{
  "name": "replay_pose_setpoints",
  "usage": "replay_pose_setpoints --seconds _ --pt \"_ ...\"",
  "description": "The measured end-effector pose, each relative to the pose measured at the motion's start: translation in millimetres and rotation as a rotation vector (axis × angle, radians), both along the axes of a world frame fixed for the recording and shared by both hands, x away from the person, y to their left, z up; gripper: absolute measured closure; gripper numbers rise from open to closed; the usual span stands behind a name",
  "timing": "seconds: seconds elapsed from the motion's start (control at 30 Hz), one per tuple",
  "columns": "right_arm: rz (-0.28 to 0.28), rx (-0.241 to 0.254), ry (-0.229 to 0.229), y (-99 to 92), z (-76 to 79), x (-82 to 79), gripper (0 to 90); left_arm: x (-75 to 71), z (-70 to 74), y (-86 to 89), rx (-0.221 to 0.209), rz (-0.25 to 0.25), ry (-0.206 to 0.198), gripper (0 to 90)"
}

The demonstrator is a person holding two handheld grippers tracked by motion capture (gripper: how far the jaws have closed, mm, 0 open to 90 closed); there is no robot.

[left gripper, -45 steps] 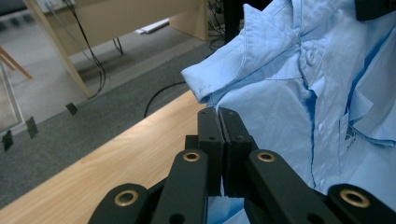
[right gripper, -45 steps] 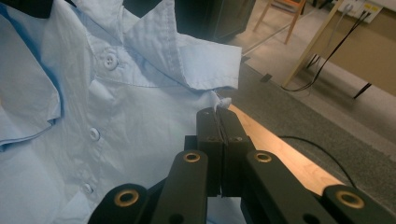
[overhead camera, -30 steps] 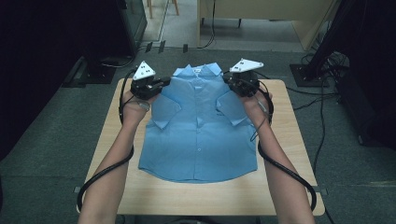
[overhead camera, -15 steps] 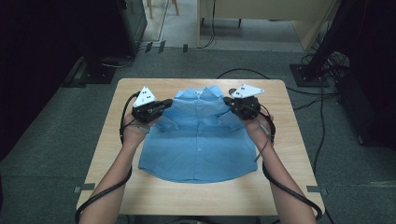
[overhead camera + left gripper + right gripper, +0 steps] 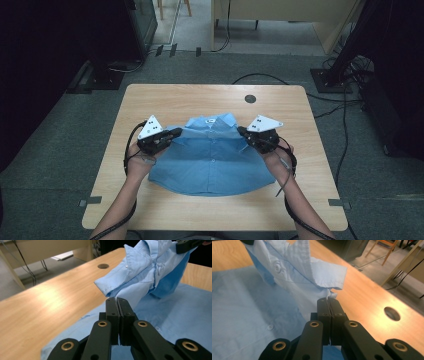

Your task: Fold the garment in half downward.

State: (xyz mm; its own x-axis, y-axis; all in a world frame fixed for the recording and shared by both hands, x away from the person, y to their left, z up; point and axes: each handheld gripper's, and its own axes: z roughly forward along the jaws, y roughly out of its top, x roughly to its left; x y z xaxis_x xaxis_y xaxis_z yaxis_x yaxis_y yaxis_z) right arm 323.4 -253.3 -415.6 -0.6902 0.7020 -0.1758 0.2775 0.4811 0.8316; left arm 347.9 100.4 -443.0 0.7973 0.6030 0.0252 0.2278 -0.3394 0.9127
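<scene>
A light blue button-up shirt lies on the wooden table, its upper part lifted and drawn over the lower part. My left gripper is shut on the shirt's left shoulder; in the left gripper view its jaws pinch the blue cloth at their tips. My right gripper is shut on the right shoulder; in the right gripper view the jaws clamp the fabric near the collar, tips together. The collar stands raised between the two grippers.
A round cable hole sits in the table's far right part. Cables and dark stands are on the floor beyond the table. A chair's legs and a wooden desk stand farther back.
Both grippers have come toward the person and lower, carrying the shirt's shoulders and collar over its lower half. The shirt now covers less of the table.
</scene>
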Motion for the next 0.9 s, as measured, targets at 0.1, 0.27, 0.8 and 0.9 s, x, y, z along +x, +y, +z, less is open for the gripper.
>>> replay_pose_setpoints --seconds 0.1,0.27,0.8,0.9 --pt "0.003 0.006 0.019 -0.1 -9.1 -7.3 89.1 -5.8 -5.5 1.4 -0.01 -0.002 0.015 88.6" --pt "0.009 0.03 0.047 -1.8 -19.9 -18.2 89.0 -15.8 -16.3 1.3 -0.009 -0.006 0.042 88.5" --pt "0.031 0.039 0.133 -4.6 -50.9 -42.5 89.0 -40.4 -40.3 1.7 0.028 -0.044 0.139 88.5" --pt "0.035 0.06 0.161 -6.3 -56.3 -44.9 89.0 -43.0 -44.2 2.9 0.032 -0.053 0.158 88.4"
